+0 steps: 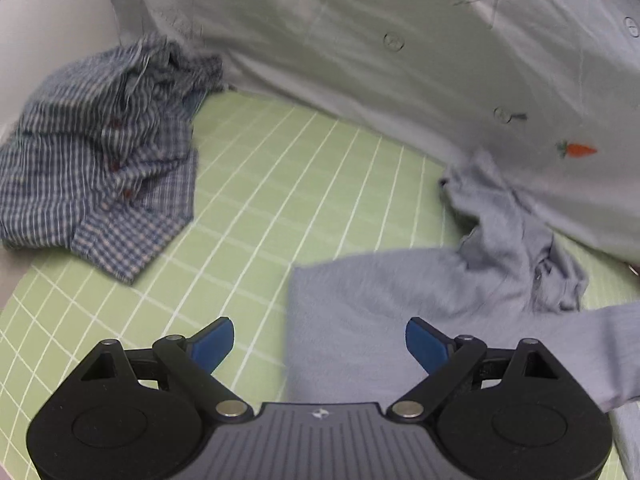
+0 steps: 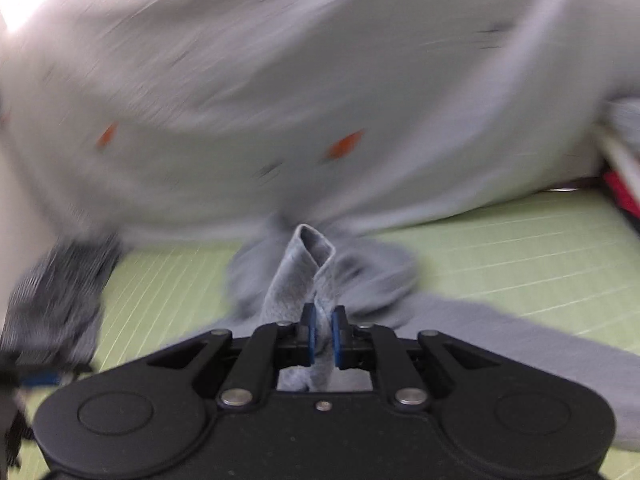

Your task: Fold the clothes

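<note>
Right wrist view: right gripper (image 2: 323, 334) pinches a fold of the grey top (image 2: 304, 276) on the green mat (image 2: 520, 248). Left gripper (image 1: 320, 344) gapes wide, empty, over the top's edge; checked shirt (image 1: 100, 160) at 10 o'clock, white shirt (image 1: 360, 40) at 12.

Fuzzy matt knit garment (image 2: 304, 276); smooth gridded mat (image 1: 280, 200).
</note>
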`<state>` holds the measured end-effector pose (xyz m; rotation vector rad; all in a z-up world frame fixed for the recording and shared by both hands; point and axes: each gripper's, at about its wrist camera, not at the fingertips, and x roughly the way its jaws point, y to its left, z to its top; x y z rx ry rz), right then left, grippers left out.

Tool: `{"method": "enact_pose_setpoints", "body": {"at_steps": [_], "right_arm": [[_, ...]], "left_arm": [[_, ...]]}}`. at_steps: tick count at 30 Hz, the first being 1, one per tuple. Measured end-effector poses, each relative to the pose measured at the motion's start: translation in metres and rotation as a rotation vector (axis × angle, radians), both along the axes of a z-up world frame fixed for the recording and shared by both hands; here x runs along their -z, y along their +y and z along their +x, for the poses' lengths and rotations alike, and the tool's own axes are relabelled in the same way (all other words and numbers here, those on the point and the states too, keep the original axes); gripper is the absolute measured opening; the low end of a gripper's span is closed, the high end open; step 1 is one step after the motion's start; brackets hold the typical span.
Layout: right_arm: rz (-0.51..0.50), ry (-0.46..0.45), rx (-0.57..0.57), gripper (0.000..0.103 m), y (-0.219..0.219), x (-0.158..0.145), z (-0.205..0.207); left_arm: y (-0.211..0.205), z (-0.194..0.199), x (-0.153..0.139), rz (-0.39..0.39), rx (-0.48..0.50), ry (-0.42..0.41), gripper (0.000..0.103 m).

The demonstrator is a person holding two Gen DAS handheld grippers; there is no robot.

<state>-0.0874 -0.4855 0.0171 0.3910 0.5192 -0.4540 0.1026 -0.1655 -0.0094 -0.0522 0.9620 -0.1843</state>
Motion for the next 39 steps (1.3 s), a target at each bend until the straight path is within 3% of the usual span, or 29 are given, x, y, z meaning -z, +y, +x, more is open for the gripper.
{"method": "enact_pose_setpoints", "body": {"at_steps": [3, 5, 7, 8, 10, 12, 17, 19, 21, 23, 25, 27, 29, 32, 33, 34, 36, 39], "right_arm": [[0.018, 0.022, 0.184, 0.009, -0.068, 0.014, -0.029], [0.009, 0.113, 0.32, 0.013, -0.108, 0.033, -0.042], [0.023, 0.197, 0.423, 0.033, -0.136, 0.053, -0.051], [0.046, 0.217, 0.448, 0.036, -0.147, 0.062, -0.056], [0.104, 0.208, 0.455, 0.059, -0.157, 0.074, -0.066], [0.148, 0.202, 0.475, 0.073, -0.16, 0.086, -0.072], [0.252, 0.215, 0.437, 0.075, -0.164, 0.117, -0.064], [0.236, 0.229, 0.415, 0.079, -0.163, 0.123, -0.056], [0.204, 0.242, 0.378, 0.078, -0.163, 0.125, -0.043], [0.164, 0.276, 0.326, 0.054, -0.161, 0.124, -0.029], [0.108, 0.33, 0.26, 0.008, -0.158, 0.119, -0.014], [0.081, 0.315, 0.201, 0.004, -0.158, 0.106, -0.008], [0.059, 0.213, 0.189, 0.004, -0.157, 0.08, -0.015], [0.135, 0.015, 0.435, 0.003, -0.176, 0.057, -0.057], [0.16, 0.001, 0.523, 0.003, -0.185, 0.059, -0.07], [0.15, 0.083, 0.593, 0.003, -0.192, 0.072, -0.075], [0.108, 0.204, 0.604, 0.003, -0.194, 0.087, -0.077], [0.114, 0.189, 0.566, 0.003, -0.189, 0.087, -0.083]], "left_arm": [[-0.017, -0.001, -0.006, 0.002, -0.025, -0.024, 0.093], [-0.029, 0.001, -0.006, -0.002, -0.027, -0.02, 0.093], [-0.041, 0.005, -0.002, 0.005, -0.016, -0.001, 0.093], [-0.046, 0.007, 0.001, 0.013, -0.008, 0.009, 0.093], [-0.057, 0.012, 0.008, 0.031, 0.013, 0.032, 0.093], [-0.067, 0.019, 0.018, 0.048, 0.033, 0.06, 0.093], [-0.084, 0.044, 0.044, 0.063, 0.047, 0.135, 0.093], [-0.089, 0.056, 0.051, 0.085, 0.051, 0.148, 0.093], [-0.092, 0.065, 0.056, 0.103, 0.065, 0.151, 0.093], [-0.094, 0.073, 0.06, 0.117, 0.079, 0.152, 0.093], [-0.094, 0.08, 0.062, 0.115, 0.086, 0.149, 0.093], [-0.095, 0.086, 0.064, 0.107, 0.087, 0.145, 0.093], [-0.095, 0.089, 0.062, 0.1, 0.091, 0.138, 0.093], [-0.094, 0.089, 0.055, 0.087, 0.092, 0.098, 0.093], [-0.093, 0.088, 0.053, 0.078, 0.092, 0.084, 0.093], [-0.092, 0.087, 0.054, 0.062, 0.095, 0.088, 0.093], [-0.094, 0.087, 0.058, 0.03, 0.103, 0.106, 0.093], [-0.101, 0.088, 0.066, -0.01, 0.114, 0.145, 0.093]]}}
